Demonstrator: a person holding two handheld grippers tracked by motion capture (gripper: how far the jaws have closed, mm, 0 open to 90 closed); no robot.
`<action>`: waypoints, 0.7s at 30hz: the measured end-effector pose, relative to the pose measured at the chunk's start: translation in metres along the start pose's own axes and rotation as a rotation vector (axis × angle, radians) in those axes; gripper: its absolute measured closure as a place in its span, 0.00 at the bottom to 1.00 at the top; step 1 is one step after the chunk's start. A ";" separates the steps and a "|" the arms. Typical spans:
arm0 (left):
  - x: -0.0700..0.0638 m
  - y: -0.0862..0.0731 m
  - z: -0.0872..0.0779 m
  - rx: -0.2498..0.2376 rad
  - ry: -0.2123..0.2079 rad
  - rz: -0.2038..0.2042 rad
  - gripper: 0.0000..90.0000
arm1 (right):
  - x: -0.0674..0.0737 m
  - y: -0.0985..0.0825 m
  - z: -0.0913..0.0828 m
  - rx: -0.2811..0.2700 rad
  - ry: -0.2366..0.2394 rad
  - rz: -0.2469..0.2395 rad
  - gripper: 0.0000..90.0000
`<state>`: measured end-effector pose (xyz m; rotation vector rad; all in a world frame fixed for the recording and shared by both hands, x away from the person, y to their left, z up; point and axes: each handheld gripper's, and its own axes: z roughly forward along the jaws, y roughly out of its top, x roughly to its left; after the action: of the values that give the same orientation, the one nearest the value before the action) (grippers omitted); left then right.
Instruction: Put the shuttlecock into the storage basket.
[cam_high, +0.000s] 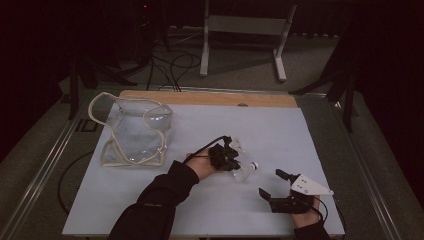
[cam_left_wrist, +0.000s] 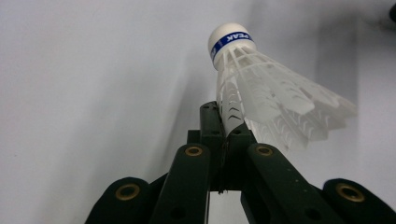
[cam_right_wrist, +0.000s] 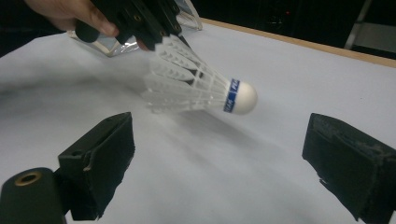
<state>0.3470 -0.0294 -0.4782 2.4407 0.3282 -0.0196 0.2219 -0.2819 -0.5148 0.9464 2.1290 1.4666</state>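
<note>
White feathers and a white cork with a blue band make up the one shuttlecock (cam_left_wrist: 261, 88), pinched by its skirt in the left gripper (cam_high: 231, 159) above the table (cam_high: 280, 130). Right gripper (cam_high: 277, 186) gapes, holding nothing. One clear bag (cam_high: 131, 131), seemingly plastic, lies well apart.

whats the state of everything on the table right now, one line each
shuttlecock: held off the table by its feather skirt, cork end pointing away from the hand
left tongs: shut on the shuttlecock
right tongs: open, empty, low over the table
clear bag: on the table, mouth open
</note>
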 end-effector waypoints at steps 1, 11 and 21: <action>0.000 0.000 -0.002 0.003 0.001 0.004 1.00 | 0.000 0.000 0.000 0.000 -0.001 -0.001 0.10; -0.003 0.002 -0.018 0.004 -0.001 0.012 1.00 | 0.000 0.000 0.001 0.001 0.000 -0.003 0.10; -0.006 0.004 -0.033 0.006 -0.001 0.025 1.00 | 0.001 0.000 0.001 0.002 0.000 -0.001 0.10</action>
<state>0.3397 -0.0126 -0.4494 2.4503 0.2970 -0.0114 0.2223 -0.2807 -0.5151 0.9457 2.1311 1.4635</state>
